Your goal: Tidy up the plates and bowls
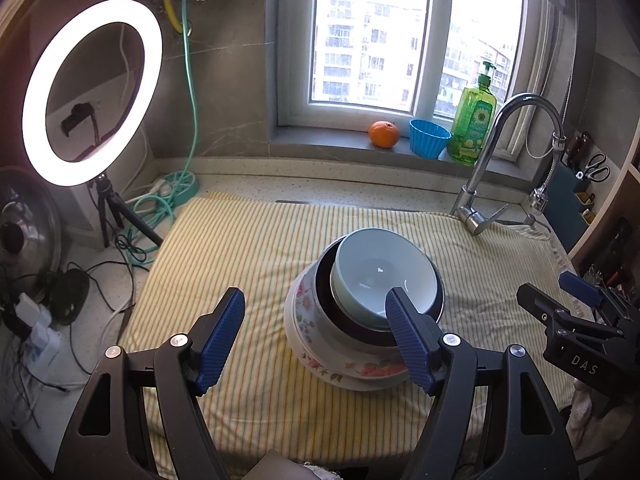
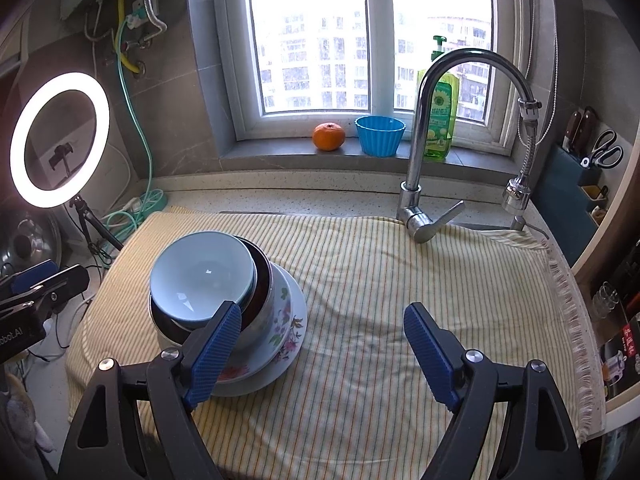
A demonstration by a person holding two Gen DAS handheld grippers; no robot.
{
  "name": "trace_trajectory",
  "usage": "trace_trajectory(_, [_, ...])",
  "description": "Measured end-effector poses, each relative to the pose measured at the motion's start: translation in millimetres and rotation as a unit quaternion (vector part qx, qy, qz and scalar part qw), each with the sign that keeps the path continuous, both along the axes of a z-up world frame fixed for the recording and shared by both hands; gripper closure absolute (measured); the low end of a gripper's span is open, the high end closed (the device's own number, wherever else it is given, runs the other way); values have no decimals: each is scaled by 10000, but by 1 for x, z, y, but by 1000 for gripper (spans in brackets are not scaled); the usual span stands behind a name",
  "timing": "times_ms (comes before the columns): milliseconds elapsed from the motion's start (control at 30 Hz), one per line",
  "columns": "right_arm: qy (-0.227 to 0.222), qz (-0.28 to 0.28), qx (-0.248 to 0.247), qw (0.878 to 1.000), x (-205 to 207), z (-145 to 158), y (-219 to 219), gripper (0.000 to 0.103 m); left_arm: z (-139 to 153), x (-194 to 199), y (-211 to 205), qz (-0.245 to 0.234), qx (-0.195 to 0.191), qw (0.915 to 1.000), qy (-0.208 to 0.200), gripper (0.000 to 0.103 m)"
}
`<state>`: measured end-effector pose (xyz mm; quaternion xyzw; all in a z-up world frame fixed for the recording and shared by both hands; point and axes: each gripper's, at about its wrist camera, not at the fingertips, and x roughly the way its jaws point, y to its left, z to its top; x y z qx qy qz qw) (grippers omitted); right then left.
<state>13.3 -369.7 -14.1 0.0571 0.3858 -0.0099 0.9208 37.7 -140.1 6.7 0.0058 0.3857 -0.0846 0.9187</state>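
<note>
Both tools stand wide and empty over the striped cloth (image 2: 360, 280) on the tabletop: left tool (image 1: 320, 340), right tool (image 2: 324, 356). Just ahead sits the stack: pale blue bowl (image 1: 380, 276) tilted toward ten o'clock inside a dark bowl (image 1: 348, 320), on a floral bowl (image 1: 304, 312) and a plate (image 1: 360, 380). The risk — a nudge from either near finger could slide that tilted bowl off. At one o'clock, the faucet (image 2: 440, 120) is well apart.

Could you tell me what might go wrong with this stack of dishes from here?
1. The pale blue bowl sits tilted and off-centre in the dark bowl, so a nudge could tip it.
2. The stack rests on a soft, wrinkled striped cloth, possibly unsteady.
3. Both open grippers, left gripper and right gripper, hover close.
</note>
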Motion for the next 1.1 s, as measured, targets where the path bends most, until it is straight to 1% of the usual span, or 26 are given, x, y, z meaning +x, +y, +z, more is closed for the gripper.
trace_trajectory(1100, [143,25,23,9999,14,-9,-1,22,-1,10,-2,-20,29,10000,38,30])
